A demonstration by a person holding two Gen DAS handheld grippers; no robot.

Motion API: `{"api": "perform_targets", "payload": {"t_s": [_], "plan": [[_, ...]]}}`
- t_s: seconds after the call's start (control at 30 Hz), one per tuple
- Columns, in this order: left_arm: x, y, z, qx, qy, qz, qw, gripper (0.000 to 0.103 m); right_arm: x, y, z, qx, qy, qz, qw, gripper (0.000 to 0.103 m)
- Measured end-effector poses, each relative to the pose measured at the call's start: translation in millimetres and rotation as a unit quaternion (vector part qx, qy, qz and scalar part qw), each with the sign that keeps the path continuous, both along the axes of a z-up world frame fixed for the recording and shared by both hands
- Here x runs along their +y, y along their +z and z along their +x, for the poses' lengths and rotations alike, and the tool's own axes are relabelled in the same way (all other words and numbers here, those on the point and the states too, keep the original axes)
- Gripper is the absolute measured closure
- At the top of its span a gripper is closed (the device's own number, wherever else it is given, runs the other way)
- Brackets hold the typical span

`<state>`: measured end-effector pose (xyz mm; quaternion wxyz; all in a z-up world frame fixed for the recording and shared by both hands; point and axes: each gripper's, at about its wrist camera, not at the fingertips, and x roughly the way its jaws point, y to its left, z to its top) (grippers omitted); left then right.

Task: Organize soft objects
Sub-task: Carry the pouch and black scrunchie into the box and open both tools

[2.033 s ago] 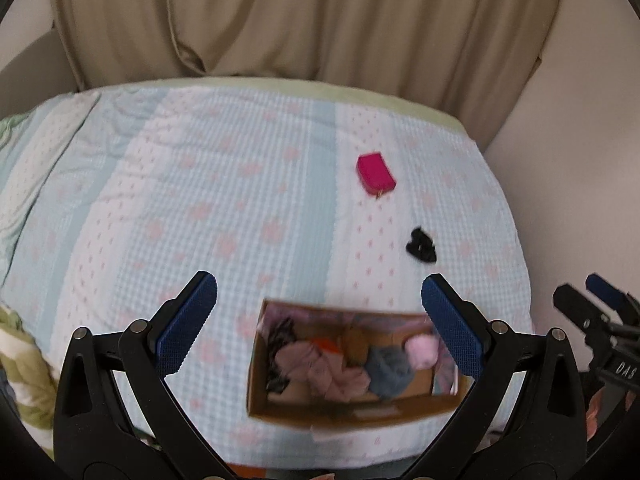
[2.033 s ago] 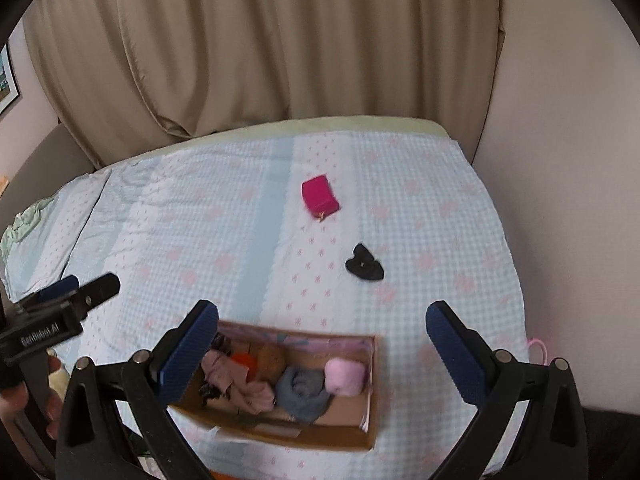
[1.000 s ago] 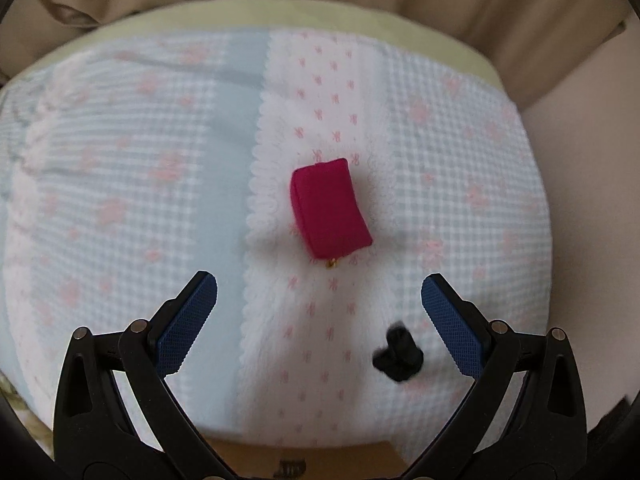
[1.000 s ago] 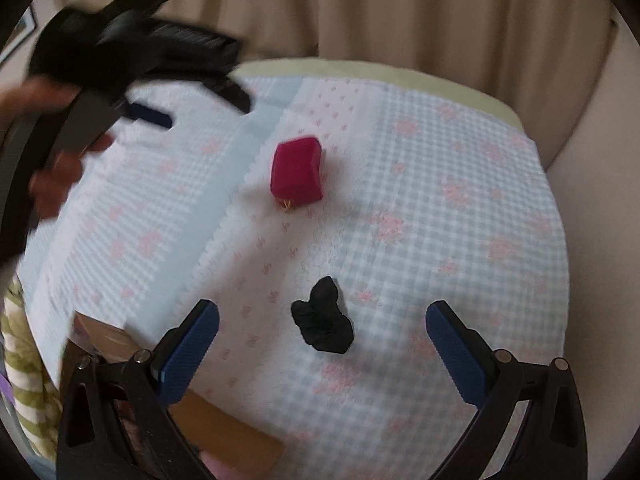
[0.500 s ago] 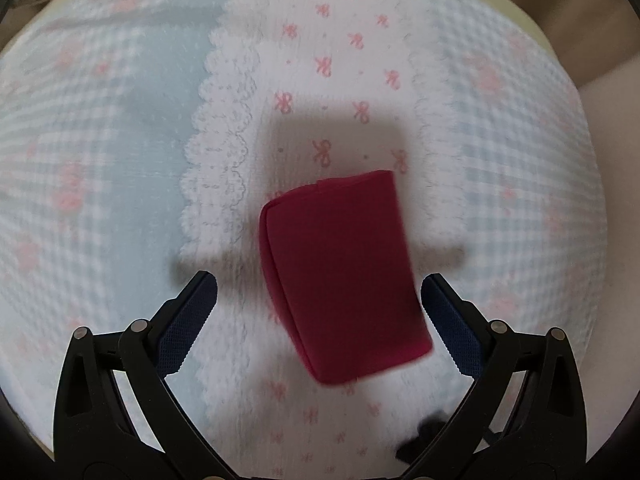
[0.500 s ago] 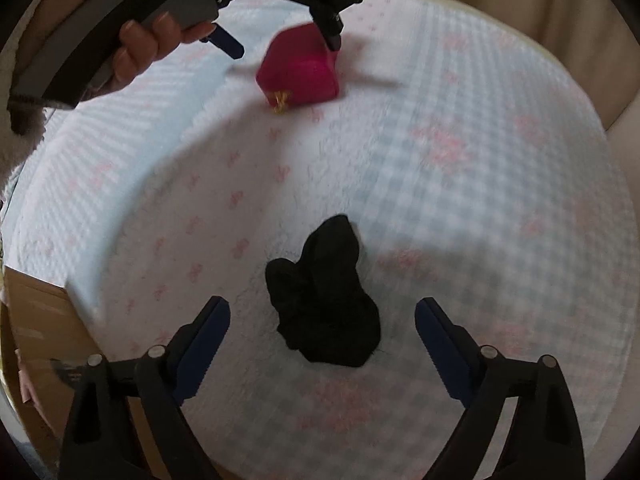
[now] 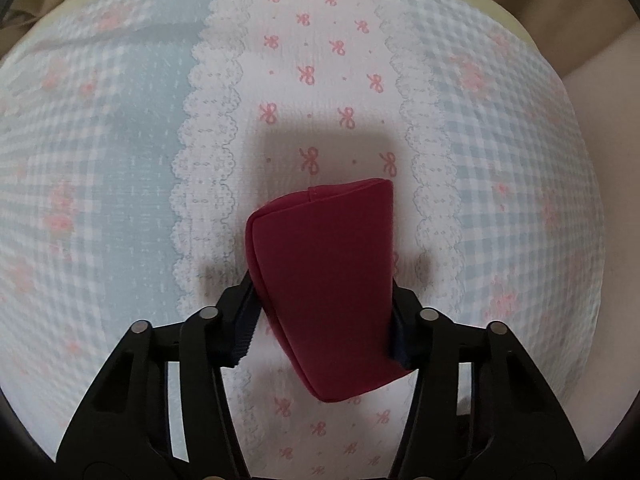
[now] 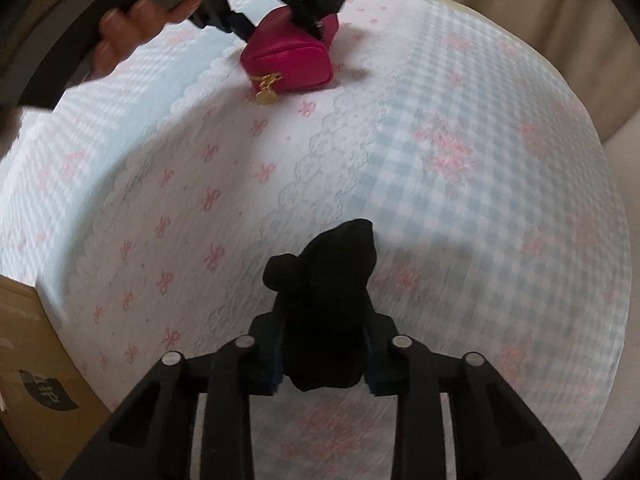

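A magenta zip pouch (image 7: 324,248) lies on the patterned bedspread (image 7: 120,160). My left gripper (image 7: 322,322) points down over it, jaws closing, and the blue pads press both its sides. From the right wrist view the same pouch (image 8: 288,62) sits at the far top with the left gripper (image 8: 280,24) clamped across it. A crumpled black cloth (image 8: 328,272) lies closer on the bedspread (image 8: 480,200). My right gripper (image 8: 324,356) is shut on its near end.
A cardboard box (image 8: 28,360) stands at the bed's near left edge. A person's hand (image 8: 128,36) grips the left tool's handle. Beige curtain (image 8: 520,0) hangs behind the bed, and a plain wall (image 7: 600,160) bounds its right side.
Both grippers came down from above the bed onto their items. The left jaws closed in on the magenta pouch and the right jaws closed in on the black cloth.
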<state>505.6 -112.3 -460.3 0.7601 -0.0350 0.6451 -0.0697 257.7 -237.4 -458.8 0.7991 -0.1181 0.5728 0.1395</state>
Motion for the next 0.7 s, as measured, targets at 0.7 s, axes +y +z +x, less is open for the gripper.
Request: {"api": "perform_targets", "payload": {"t_s": [0.7], "plan": [[27,135,-84,-0.072,0.008,0.002,0.9974,0.06,-10,121,-21,-0.075,-0.058,0.036,0.995,0.077]]}}
